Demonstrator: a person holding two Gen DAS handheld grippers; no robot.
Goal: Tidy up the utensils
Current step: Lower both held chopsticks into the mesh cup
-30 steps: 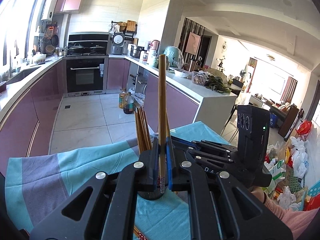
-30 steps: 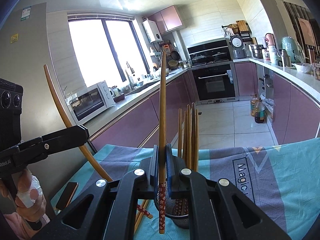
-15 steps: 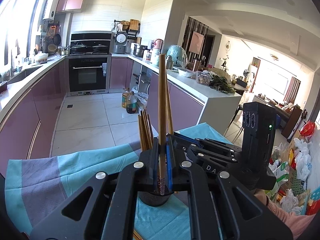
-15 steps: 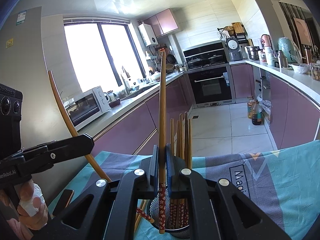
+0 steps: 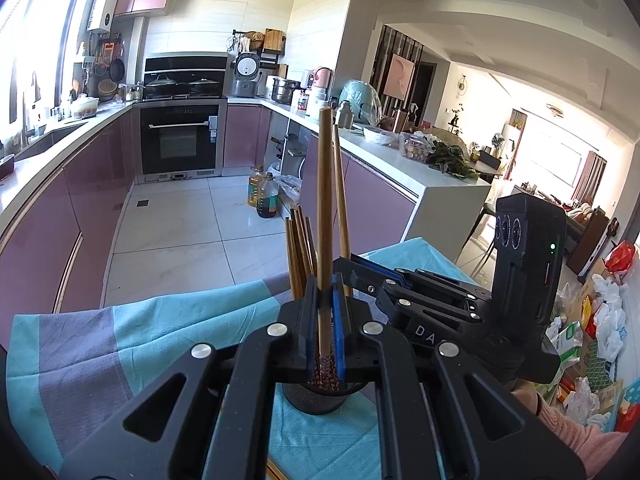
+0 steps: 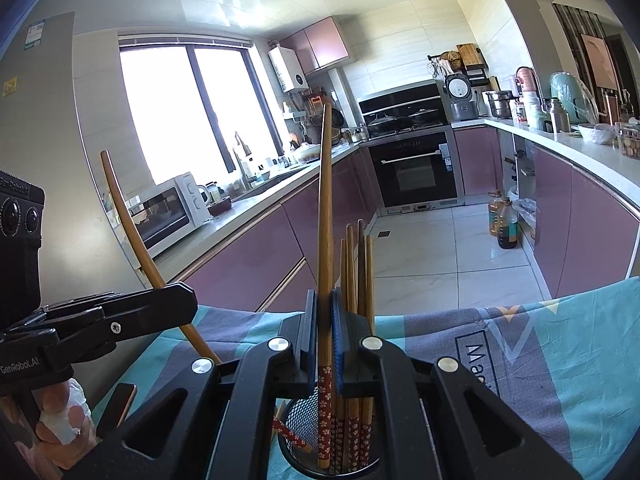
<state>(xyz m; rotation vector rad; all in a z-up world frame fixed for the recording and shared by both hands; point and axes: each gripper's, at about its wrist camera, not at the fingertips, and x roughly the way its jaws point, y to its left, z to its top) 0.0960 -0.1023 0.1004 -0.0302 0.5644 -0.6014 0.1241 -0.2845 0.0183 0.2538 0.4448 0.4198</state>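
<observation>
**Ana:** Right wrist view first: the chopstick (image 6: 325, 240) in the right claw (image 6: 325, 344) stands almost upright, long axis from 12 to 6 o'clock, and its patterned red end already dips inside the rim of the mesh holder (image 6: 294, 454) straight below, among the chopsticks standing there (image 6: 357, 280).

**Ben:** So the claw is clamped narrow on it?

**Ana:** Yes, both pads pinch the shaft. The left claw (image 5: 326, 328) likewise grips its own chopstick (image 5: 323, 216), upright, its decorated tip just above the same holder at 6 o'clock.

**Ben:** Which is nearer to done?

**Ana:** The right one, judging by depth. Both need a straight drop, with no tilt. The holder sits on the teal cloth (image 6: 560, 344) covering the tabletop.
</observation>
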